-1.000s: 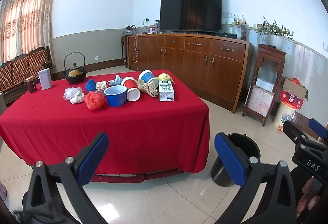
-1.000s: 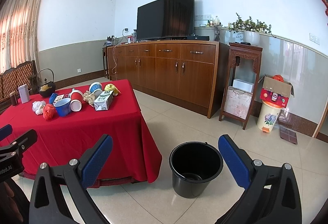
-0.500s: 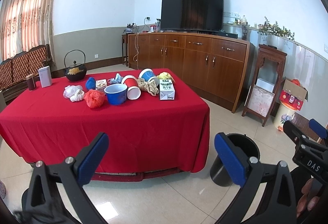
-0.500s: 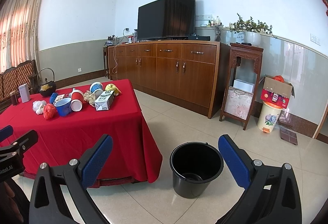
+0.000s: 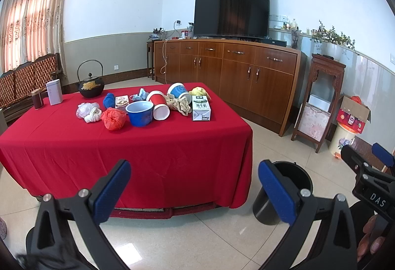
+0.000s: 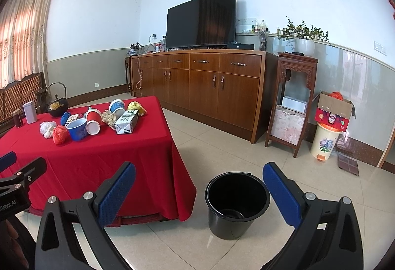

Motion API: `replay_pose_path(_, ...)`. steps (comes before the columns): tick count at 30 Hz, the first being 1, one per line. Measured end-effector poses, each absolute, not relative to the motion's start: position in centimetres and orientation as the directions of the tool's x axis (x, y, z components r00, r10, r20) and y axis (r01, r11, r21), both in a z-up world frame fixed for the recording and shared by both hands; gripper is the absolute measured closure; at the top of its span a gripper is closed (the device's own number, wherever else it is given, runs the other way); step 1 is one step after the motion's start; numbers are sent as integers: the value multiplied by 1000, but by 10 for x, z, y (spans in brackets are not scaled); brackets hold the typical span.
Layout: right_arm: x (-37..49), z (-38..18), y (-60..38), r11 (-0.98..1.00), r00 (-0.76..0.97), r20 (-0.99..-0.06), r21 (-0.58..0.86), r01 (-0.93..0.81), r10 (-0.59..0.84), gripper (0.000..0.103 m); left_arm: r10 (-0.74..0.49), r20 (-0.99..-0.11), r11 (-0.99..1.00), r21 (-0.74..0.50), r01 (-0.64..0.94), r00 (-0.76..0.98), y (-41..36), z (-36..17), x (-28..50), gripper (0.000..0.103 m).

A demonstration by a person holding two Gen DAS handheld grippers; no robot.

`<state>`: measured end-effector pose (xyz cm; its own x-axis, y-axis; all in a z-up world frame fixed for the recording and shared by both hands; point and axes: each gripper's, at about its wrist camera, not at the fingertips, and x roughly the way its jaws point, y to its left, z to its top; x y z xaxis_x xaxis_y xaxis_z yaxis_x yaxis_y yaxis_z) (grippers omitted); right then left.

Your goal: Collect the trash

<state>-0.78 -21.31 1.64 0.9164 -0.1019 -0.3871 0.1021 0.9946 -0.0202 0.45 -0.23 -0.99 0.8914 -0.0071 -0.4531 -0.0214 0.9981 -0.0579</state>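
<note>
Trash lies in a cluster on the red-clothed table: a milk carton, a blue bowl, a red cup on its side, a blue-and-white cup, a red plastic bag, white bags, crumpled beige paper. The carton also shows in the right wrist view. An empty black bucket stands on the floor right of the table. My left gripper is open and empty, short of the table's front edge. My right gripper is open and empty, near the bucket.
A black kettle, a white tin and a dark jar stand at the table's far left. A wooden sideboard with a TV lines the back wall. A carved stand, a floral bin and a box sit right.
Both views have shifted very slightly; the table and bucket sit almost where they were. Both grippers stay open and empty.
</note>
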Motion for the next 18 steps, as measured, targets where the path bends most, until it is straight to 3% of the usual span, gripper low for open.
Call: replay_pose_path(18, -1, 14, -208, 999, 911, -409, -11, 39, -41, 0, 28, -455, 998, -35, -49, 890, 5, -9, 7, 0)
